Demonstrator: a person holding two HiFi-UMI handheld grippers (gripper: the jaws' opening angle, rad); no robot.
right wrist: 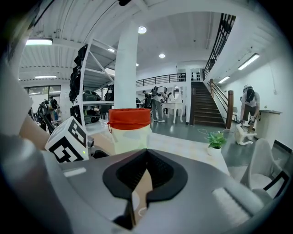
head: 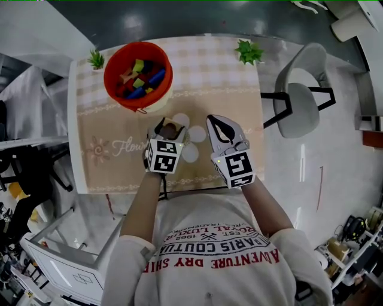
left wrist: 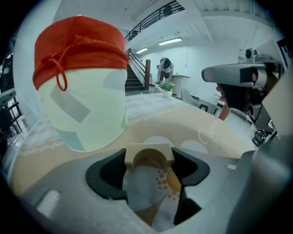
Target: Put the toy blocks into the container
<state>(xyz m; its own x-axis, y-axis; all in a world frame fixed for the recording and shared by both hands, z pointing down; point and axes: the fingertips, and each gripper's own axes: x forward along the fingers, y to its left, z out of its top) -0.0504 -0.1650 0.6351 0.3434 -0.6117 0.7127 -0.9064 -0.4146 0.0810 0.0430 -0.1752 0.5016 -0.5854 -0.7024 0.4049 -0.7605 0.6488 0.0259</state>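
Glossy grey floor [head: 179,18] along top of head view. Table [head: 227,89] at centre under beige checked cloth; potted plant [head: 249,52] at its upper right corner, second plant [head: 96,59] upper left. White chair [head: 299,95] at right. Right gripper view: white column [right wrist: 126,68] at centre, staircase [right wrist: 208,107] at right, ceiling lights on.

Bare tablecloth [head: 203,77] stretches from the left tongs [head: 169,127] to the container [head: 108,77].
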